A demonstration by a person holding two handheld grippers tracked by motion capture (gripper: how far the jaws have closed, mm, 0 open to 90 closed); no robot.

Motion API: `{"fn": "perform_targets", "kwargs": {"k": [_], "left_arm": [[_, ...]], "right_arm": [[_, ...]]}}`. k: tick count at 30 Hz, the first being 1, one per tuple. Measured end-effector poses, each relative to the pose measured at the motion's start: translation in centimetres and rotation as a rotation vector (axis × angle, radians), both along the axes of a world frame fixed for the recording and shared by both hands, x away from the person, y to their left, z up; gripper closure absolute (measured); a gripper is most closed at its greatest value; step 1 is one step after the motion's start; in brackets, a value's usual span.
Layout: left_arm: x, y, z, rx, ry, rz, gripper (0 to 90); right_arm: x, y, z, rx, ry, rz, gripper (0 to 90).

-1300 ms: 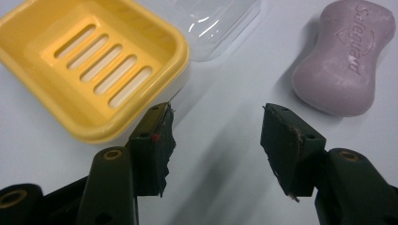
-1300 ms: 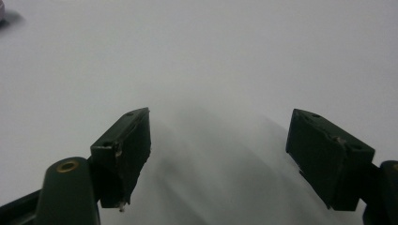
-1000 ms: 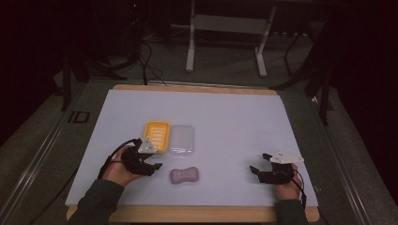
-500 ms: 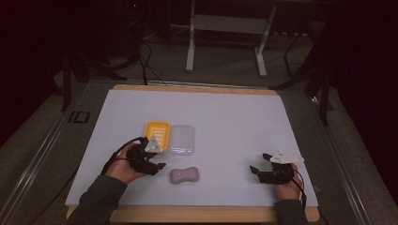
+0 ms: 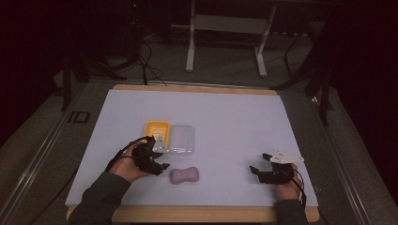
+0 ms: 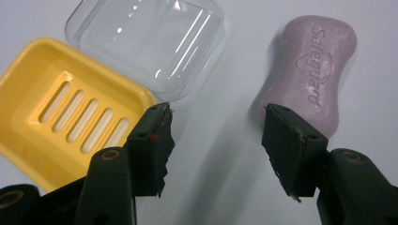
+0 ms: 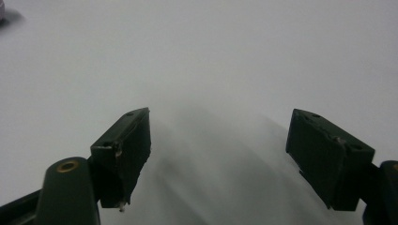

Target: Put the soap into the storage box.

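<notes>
With our left claw point(image 6: 216, 140) parted and empty, we should swing right, straddle the purple soap bar point(image 5: 184, 176) lying near the yellow dish point(image 5: 156, 129), then clench squarely across its waist.

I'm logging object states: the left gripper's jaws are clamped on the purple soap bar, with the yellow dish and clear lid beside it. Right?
Not quite. In the left gripper view the left gripper is open with nothing between its jaws; the purple soap bar lies just beyond one jaw. The yellow dish and clear lid do sit beside it.
</notes>
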State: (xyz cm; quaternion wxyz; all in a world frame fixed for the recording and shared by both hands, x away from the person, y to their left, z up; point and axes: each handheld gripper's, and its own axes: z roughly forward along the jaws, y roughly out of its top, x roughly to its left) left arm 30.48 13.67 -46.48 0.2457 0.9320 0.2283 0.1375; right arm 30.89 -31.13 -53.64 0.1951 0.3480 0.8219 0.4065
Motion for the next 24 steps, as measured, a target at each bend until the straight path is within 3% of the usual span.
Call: {"fn": "perform_targets", "kwargs": {"k": [4, 24], "left_arm": [[0.0, -0.3, 0.1, -0.003, 0.004, -0.008, 43.3], [0.2, -3.0, 0.6, 0.063, 0.023, -0.087, 42.5]], "right_arm": [[0.0, 0.0, 0.0, 0.001, 0.000, 0.001, 22.0], [0.0, 0.0, 0.0, 0.001, 0.001, 0.003, 22.0]]}}
